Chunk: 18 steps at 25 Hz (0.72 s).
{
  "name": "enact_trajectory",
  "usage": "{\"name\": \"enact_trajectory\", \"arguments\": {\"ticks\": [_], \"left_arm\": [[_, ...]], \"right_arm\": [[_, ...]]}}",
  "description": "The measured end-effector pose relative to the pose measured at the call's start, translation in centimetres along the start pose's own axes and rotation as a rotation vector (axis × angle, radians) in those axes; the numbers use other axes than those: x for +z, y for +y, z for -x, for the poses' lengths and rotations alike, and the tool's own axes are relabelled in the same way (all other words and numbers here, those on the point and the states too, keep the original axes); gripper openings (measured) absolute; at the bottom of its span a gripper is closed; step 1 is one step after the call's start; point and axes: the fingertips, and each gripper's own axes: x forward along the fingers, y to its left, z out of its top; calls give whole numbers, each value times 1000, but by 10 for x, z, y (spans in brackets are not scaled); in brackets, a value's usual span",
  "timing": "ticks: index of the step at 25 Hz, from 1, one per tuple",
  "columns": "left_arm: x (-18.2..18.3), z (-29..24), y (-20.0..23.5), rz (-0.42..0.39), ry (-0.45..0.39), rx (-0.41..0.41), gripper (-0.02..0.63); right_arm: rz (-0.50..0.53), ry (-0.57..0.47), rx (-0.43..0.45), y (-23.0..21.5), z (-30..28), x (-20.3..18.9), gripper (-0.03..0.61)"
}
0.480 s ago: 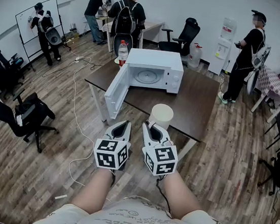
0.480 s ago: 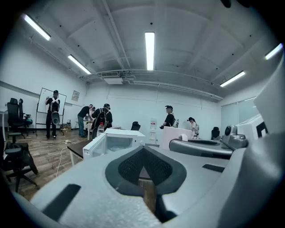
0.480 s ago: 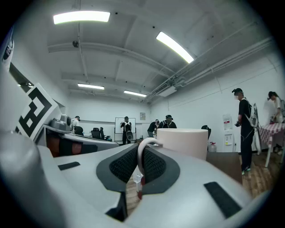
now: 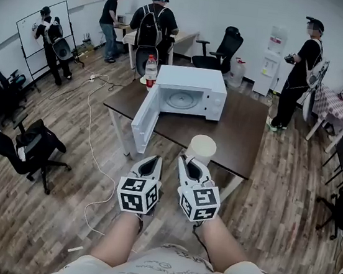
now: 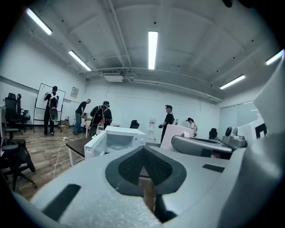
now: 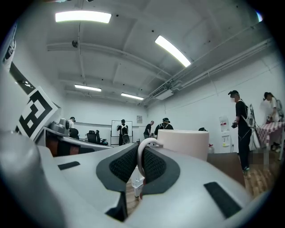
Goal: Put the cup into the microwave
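My right gripper (image 6: 140,165) pinches the cup (image 4: 201,148) by its handle, so the cup hangs level for carrying: upright, mouth up, long axis vertical, handle toward me. It sits at the table's (image 4: 240,136) near edge, facing the open microwave (image 4: 190,92). My left gripper (image 5: 142,168) is closed and empty, held aside.

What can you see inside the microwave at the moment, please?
Inside the open microwave, only the round turntable shows. The cup is outside, its handle gripped by the right tool. The microwave's top hides the cavity's ceiling.
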Motion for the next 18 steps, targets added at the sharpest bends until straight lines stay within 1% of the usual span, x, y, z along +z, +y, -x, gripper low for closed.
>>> {"name": "enact_trajectory", "arguments": {"ticks": [8,11,15,18], "left_arm": [[-6,-7,26,-15,16,-42,12],[-2,-9,40,-9,13,-42,12],[0,-14,53,3,10,-32,12],[-2,-23,64,7,7,-21,12]], "right_arm": [[17,25,16,17,-25,-14,28],[21,29,24,24,-35,-17,28],[15,38,37,24,-46,-18,27],[5,4,63,22,-53,-18,28]]}}
